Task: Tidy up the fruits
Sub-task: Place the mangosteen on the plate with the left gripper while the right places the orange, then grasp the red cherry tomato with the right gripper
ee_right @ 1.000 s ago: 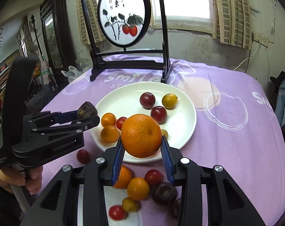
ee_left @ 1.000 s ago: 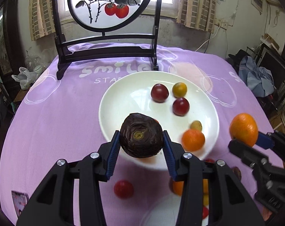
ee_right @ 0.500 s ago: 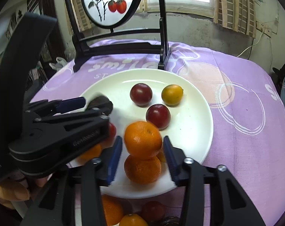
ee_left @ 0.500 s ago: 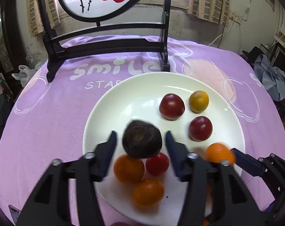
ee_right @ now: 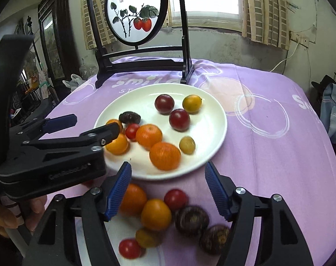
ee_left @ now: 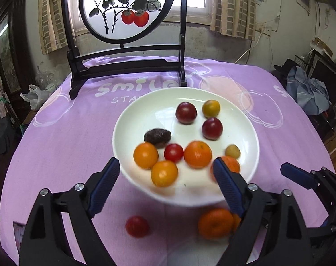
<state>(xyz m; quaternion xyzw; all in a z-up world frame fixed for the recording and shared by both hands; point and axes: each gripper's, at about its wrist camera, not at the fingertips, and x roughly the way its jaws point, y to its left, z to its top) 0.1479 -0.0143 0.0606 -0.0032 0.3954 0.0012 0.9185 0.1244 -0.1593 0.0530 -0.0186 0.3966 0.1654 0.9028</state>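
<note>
Purple cloth point(ee_left: 63, 146) is spread over the table, with a white plate point(ee_left: 132, 119) near its middle before a painted screen point(ee_left: 125, 8). Nine fruits are counted on the plate: four oranges point(ee_right: 165, 155), four tomatoes point(ee_right: 179, 119) and one dark wrinkled fruit point(ee_left: 157, 135) toward its left edge. Seven more fruits point(ee_right: 155, 214) are seen off its near edge, while the left gripper point(ee_left: 165, 184) and right gripper point(ee_right: 168, 188) are held wide apart, gripping nothing.

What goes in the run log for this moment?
left gripper: open | right gripper: open | round white plate: holds dark wrinkled fruit, orange citrus | loose fruit remains on purple cloth
</note>
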